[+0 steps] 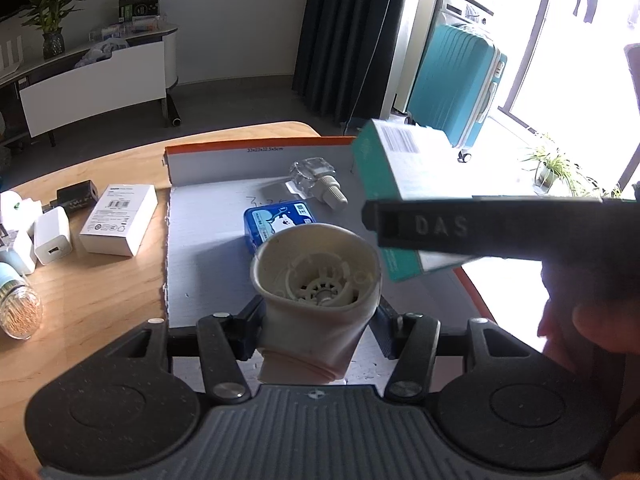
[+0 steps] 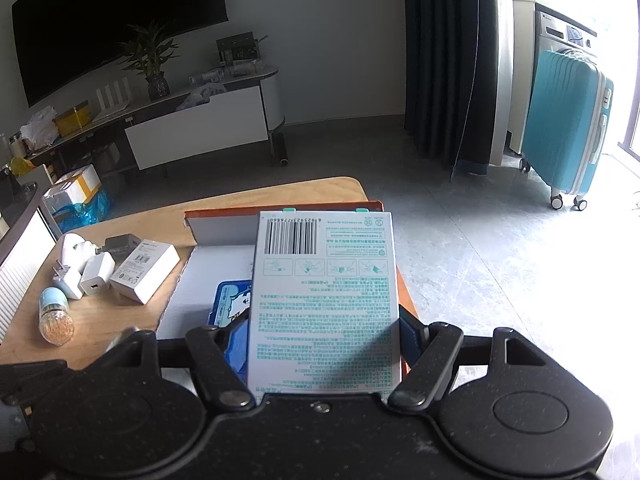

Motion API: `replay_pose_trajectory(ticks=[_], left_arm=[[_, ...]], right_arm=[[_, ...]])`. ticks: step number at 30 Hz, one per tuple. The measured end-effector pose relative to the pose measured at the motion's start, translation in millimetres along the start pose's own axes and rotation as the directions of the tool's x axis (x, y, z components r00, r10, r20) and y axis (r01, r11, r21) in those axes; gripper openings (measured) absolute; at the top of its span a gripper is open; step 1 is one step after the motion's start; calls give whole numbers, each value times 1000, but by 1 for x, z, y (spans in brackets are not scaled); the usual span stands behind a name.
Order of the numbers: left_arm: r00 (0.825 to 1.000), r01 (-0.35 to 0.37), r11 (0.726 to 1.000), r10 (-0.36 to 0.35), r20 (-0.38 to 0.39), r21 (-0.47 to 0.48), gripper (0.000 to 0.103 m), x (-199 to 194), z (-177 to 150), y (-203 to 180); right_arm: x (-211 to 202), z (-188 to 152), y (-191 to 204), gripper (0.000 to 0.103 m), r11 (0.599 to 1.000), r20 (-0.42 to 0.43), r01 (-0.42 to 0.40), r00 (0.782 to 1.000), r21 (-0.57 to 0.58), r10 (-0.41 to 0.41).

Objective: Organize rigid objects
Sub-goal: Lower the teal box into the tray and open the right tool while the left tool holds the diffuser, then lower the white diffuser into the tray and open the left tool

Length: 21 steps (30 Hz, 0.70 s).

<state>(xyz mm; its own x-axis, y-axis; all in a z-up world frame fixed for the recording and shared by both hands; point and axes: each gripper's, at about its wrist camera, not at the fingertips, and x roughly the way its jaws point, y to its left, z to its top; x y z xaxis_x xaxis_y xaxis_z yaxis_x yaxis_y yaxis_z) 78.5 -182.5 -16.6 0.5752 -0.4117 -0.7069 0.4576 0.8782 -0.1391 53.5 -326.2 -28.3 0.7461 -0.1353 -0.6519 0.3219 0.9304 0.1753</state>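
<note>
My left gripper [image 1: 318, 322] is shut on a cream plastic funnel-shaped part [image 1: 316, 280], its open mouth with a small gear inside facing the camera. It hangs over the near end of a shallow white tray [image 1: 208, 240] with orange edges. My right gripper [image 2: 324, 336] is shut on a flat white-and-teal box [image 2: 326, 300], barcode at the far end, held above the tray's [image 2: 224, 228] right side. In the left wrist view that box [image 1: 404, 160] and a black finger [image 1: 460, 226] of the right gripper cross in from the right. A blue tin [image 1: 276, 222] and a clear bottle with a white nozzle [image 1: 316, 178] lie in the tray.
On the wooden table [image 1: 100, 300] left of the tray lie a white carton [image 1: 118, 218], a white charger [image 1: 52, 234], a black adapter [image 1: 78, 196] and a toothpick jar [image 1: 18, 308]. A teal suitcase [image 2: 568, 132] stands on the floor at the right. A hand [image 1: 600, 320] shows at the right.
</note>
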Motion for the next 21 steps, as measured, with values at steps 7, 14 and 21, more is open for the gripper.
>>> replay_pose_trajectory(ticks=[7,14,21], left_arm=[[1000,8,1000,-8,-11,12,55,6,0,-5],[998,49,998,-48,-29,28,55,15,0,-19],[983,171,985,-168,-75,38,58,26,2,-44]], right_arm=[[-8,7,-13,89,1000,90,10,996,27,-12],[-35,3,-29,89,996,141,63,988,62,-71],[-53,1,-30,89,994,162,86,982,73,-97]])
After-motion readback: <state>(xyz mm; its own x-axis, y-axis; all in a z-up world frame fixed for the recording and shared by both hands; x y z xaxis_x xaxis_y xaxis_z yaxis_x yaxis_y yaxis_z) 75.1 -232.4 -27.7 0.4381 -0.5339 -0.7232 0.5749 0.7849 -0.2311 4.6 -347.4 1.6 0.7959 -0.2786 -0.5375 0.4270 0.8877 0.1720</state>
